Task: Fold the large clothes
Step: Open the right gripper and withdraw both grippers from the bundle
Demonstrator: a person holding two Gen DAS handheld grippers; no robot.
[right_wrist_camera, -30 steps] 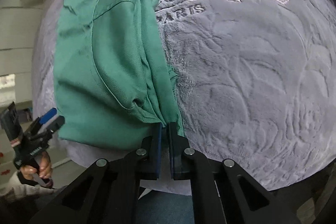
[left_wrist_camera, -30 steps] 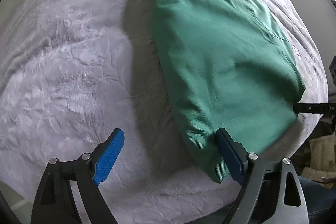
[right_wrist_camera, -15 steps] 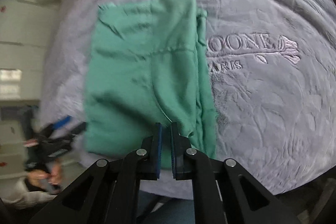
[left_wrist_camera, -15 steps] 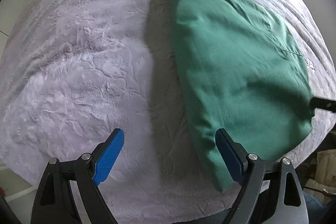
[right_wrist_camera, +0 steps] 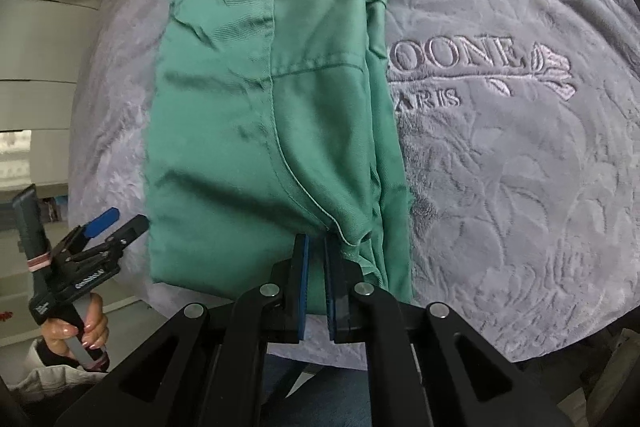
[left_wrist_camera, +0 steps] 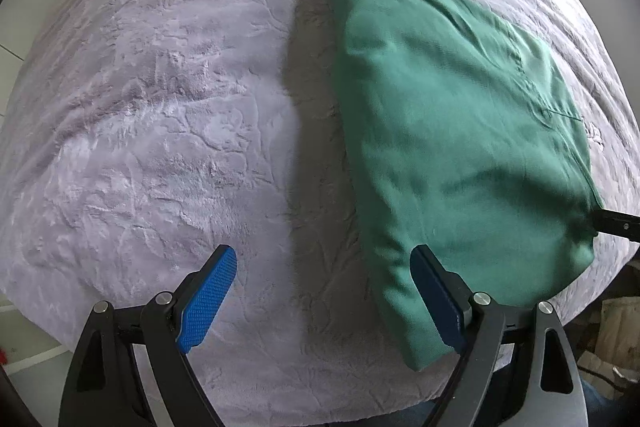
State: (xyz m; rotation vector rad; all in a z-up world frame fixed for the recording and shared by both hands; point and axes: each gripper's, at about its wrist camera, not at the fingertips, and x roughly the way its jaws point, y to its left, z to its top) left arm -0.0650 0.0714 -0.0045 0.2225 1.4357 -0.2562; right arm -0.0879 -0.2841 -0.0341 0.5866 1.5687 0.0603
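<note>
Where the plush grey embossed blanket (left_wrist_camera: pixel 168 131) covers the bed: folded green cotton garment (right_wrist_camera: pixel 256 147), lying flat. Right gripper (right_wrist_camera: pixel 316 251) pinched onto its near edge; left gripper (left_wrist_camera: pixel 320 291) wide apart, empty.

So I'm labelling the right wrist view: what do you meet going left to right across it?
Left gripper in a hand → green garment → embroidered lettering on the grey blanket.
</note>
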